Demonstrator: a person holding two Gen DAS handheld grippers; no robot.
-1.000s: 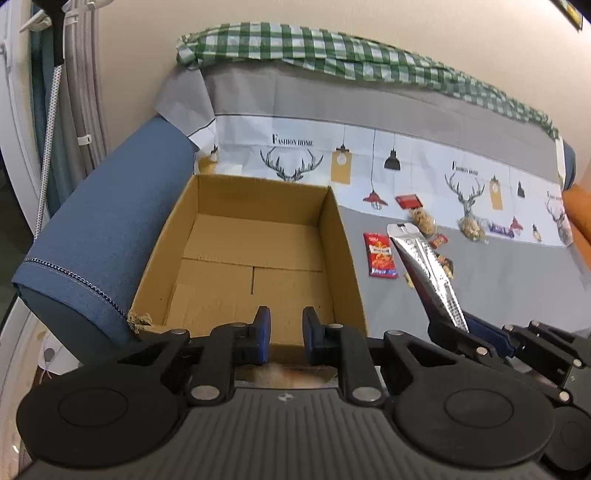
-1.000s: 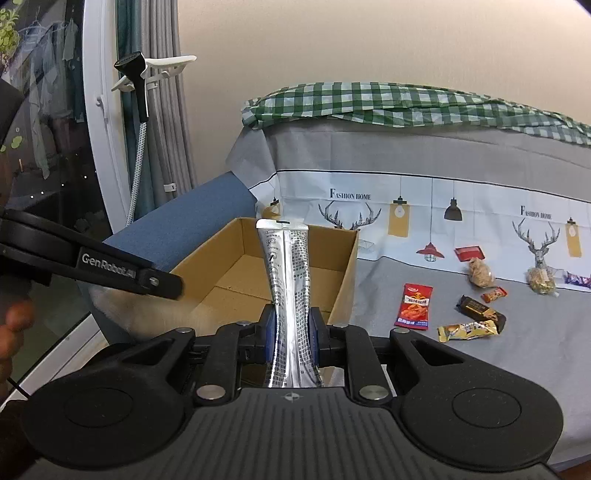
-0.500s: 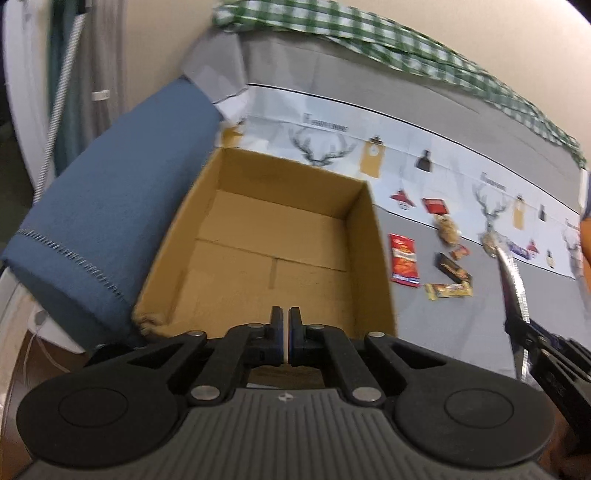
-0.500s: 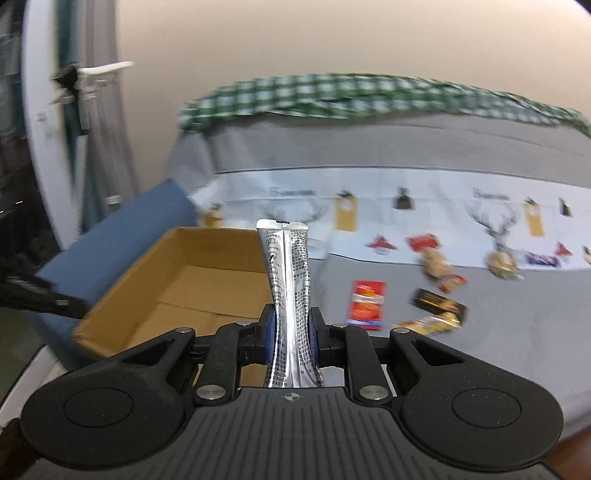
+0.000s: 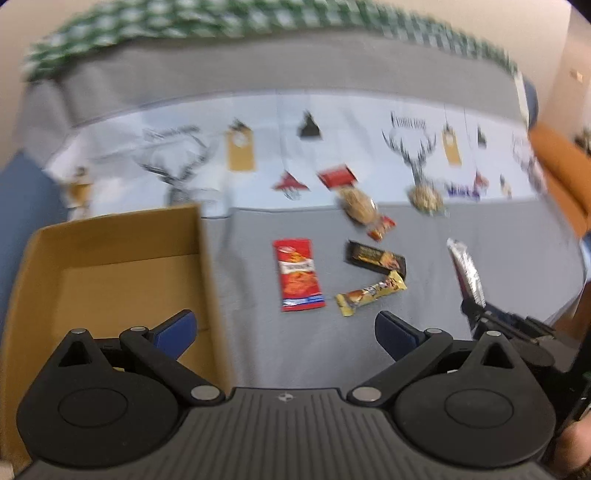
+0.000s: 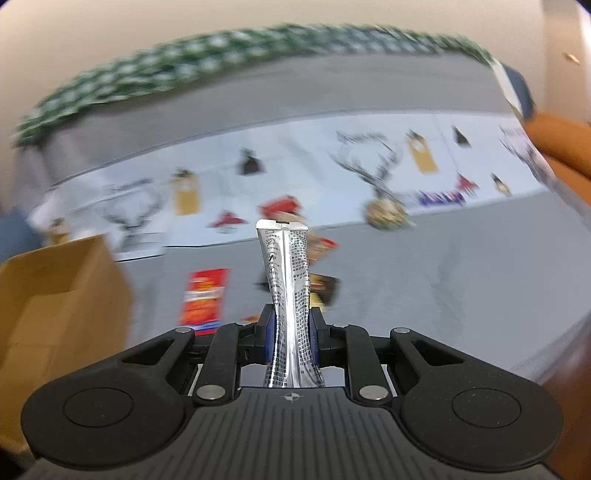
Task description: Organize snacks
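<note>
Grey sofa cover (image 5: pixel 480 251) blurred in my left view; cardboard box (image 5: pixel 110 266) cut off at left edge. My left gripper (image 5: pixel 284 328) opening, nothing between jaws. Red packet (image 5: pixel 298 274) lies lengthwise, pointing away from me. Right view: my right gripper (image 6: pixel 291 332) clenched on silver pouch (image 6: pixel 288 277), long axis upright, its base hidden, dark bar (image 6: pixel 325 290) partly hidden behind.

Brown cardboard box (image 5: pixel 110 258); grey cover (image 5: pixel 480 266) w/ white band of black deer & yellow/red lamp prints; green-white check cloth (image 5: pixel 221 18). Red packet (image 5: pixel 298 273), black bar (image 5: pixel 375 256), gold bar (image 5: pixel 371 291); silver sachet (image 6: pixel 290 284) w/ black print; blue pads (image 5: pixel 177 326).
</note>
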